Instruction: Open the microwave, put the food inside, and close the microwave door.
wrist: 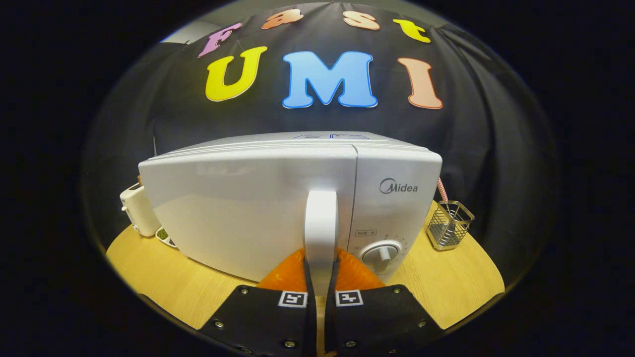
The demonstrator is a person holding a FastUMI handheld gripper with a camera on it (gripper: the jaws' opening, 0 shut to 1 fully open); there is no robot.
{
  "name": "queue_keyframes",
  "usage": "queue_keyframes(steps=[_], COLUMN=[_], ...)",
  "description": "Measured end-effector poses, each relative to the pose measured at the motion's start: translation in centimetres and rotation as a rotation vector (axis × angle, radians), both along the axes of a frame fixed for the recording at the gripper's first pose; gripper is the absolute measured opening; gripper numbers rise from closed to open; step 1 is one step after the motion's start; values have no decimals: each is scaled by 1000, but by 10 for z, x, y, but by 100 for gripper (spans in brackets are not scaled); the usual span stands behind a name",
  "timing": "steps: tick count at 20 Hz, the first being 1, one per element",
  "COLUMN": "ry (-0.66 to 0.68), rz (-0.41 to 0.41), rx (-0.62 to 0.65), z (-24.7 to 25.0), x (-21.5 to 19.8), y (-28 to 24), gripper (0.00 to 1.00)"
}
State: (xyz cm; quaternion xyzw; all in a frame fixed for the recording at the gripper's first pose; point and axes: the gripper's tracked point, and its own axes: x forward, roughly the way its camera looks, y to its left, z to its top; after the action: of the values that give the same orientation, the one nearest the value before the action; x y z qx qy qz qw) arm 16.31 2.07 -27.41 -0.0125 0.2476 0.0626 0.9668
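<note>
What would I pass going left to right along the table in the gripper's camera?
Toaster → small dish → microwave door → door handle, gripped by the gripper → timer knob → wire basket.

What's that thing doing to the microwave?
A hand-held gripper has its two fingers closed on the white door handle of the microwave. The door looks shut or nearly so. The microwave sits on a wooden table, with a wire basket on one side and a small white appliance on the other.
</note>
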Motion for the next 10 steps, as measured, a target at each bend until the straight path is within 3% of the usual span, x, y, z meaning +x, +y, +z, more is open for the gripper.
queue_keyframes(steps=[10], ry=[37], rz=[17], rx=[-48], z=[0], x=[-2], y=[0], gripper=[7])
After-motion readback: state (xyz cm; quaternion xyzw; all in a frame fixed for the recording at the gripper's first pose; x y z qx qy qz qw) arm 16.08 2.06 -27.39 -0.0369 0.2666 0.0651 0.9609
